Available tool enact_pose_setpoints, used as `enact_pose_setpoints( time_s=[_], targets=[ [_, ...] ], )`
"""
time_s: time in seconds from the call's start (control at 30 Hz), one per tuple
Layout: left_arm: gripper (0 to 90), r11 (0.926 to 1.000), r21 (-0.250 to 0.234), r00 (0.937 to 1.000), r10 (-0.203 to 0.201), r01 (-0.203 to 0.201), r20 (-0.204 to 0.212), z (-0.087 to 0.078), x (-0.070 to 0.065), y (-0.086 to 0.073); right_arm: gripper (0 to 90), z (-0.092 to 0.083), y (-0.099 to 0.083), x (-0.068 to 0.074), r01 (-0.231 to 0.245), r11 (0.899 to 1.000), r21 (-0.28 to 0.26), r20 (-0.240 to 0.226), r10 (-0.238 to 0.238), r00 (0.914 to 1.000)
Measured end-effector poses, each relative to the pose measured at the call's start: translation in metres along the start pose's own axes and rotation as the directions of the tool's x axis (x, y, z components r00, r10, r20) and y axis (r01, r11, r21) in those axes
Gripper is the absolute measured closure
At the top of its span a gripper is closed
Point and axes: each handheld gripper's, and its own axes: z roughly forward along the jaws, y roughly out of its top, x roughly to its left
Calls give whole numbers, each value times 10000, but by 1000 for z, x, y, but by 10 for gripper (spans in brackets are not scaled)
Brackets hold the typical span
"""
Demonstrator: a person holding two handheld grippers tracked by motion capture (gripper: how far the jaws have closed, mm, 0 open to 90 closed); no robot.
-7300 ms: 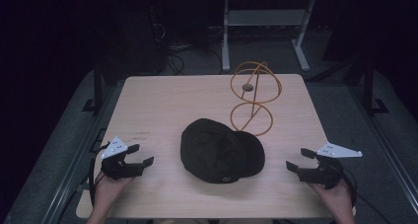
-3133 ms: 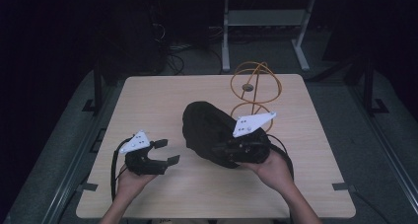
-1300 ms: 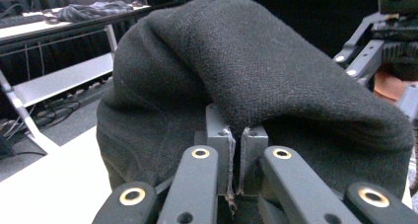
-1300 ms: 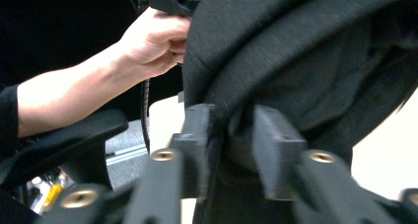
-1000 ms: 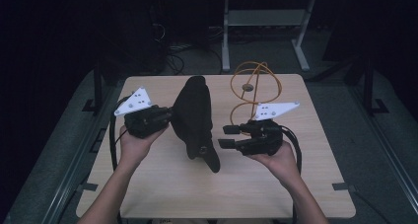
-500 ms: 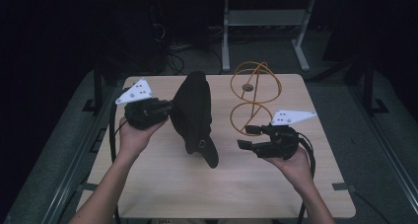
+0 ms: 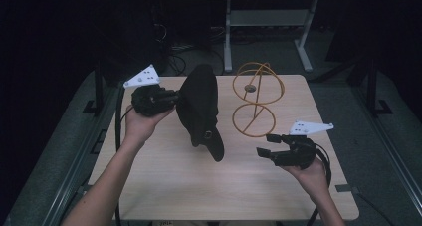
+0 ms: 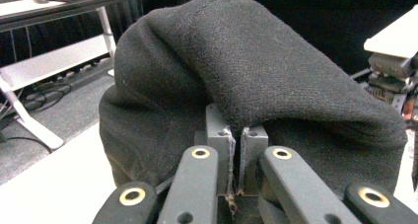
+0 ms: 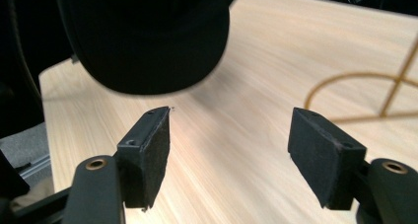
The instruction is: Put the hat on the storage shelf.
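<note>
A black cap [image 7: 200,109] hangs above the table with its brim pointing down. My left gripper [image 7: 171,97] is shut on the cap's fabric [image 8: 256,81] at its left side; in the left gripper view the jaws pinch a fold of cloth. My right gripper [image 7: 265,145] is open, low at the right of the table, apart from the cap. In the right gripper view its pads [image 9: 153,150] stand wide with the cap's brim [image 9: 148,41] beyond them. A gold wire hat stand [image 7: 256,99] rests upright on the table [image 7: 169,186], right of the cap.
A white desk frame [image 7: 268,22] stands behind the table on the dark floor. Cables trail from both grippers. The stand's ring base [image 9: 365,95] lies to the right of my right gripper's jaws.
My left gripper has lifted the cap off the table and holds it upright. My right gripper let go of the cap, opened, and drew back to the right and lower.
</note>
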Motion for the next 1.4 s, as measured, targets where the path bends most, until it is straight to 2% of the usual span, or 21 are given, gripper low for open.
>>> enact_pose_setpoints(
  time_s=[0.1, 0.13, 0.17, 0.27, 0.3, 0.5, 0.63, 0.87, 1.07, 1.1, 1.13, 1.17, 1.2, 1.23, 1.4],
  targets=[
    [872, 10000, 73, 10000, -17, 16, 82, 7, 7, 9, 306, -6, -14, -8, -184, 9997, 175, 351, 178, 9992],
    [872, 10000, 73, 10000, -17, 16, 82, 7, 7, 9, 306, -6, -14, -8, -184, 9997, 175, 351, 178, 9992],
    [872, 10000, 60, 9999, -52, 52, 110, 12, 11, 14, 295, -10, -17, -13, -295, 9993, 221, 588, 282, 9979],
    [872, 10000, 69, 9999, -24, 23, 136, 16, 14, 19, 294, -14, -20, -16, -384, 9992, 114, 655, 376, 9971],
    [872, 10000, 60, 9999, -2, 1, 167, 21, 17, 25, 287, -19, -21, -20, -403, 9992, 64, 803, 397, 9960],
    [872, 9999, 124, 9997, 114, -117, 235, 34, 24, 42, 263, -26, -26, -29, -594, 9982, -1, 1008, 592, 9932],
    [872, 9993, 230, 9992, 299, -305, 262, 48, 29, 60, 263, -29, -30, -34, -708, 9975, -30, 1012, 708, 9923],
    [872, 9984, 273, 9984, 482, -490, 292, 64, 31, 80, 262, -35, -33, -38, -719, 9973, -143, 1285, 731, 9890],
    [872, 9963, 455, 9967, 708, -726, 391, 80, 32, 100, 255, -43, -34, -42, -808, 9959, -398, 1385, 855, 9867],
    [872, 9951, 524, 9957, 820, -842, 437, 87, 31, 107, 255, -46, -35, -43, -874, 9947, -542, 1433, 943, 9852],
    [871, 9951, 524, 9957, 820, -842, 437, 87, 31, 107, 254, -48, -35, -44, -878, 9944, -589, 1450, 955, 9848],
    [871, 9920, 725, 9942, 1002, -1029, 394, 94, 29, 115, 254, -49, -36, -44, -902, 9938, -653, 1482, 991, 9840],
    [872, 9920, 725, 9942, 1002, -1029, 394, 94, 29, 115, 254, -49, -36, -44, -902, 9938, -653, 1482, 991, 9840],
    [871, 9895, 910, 9933, 1087, -1120, 401, 103, 27, 121, 254, -52, -37, -45, -950, 9927, -741, 1548, 1056, 9823],
    [871, 9870, 1097, 9926, 1126, -1171, 463, 117, 25, 130, 251, -57, -39, -48, -1010, 9911, -865, 1637, 1142, 9799]
  ],
)
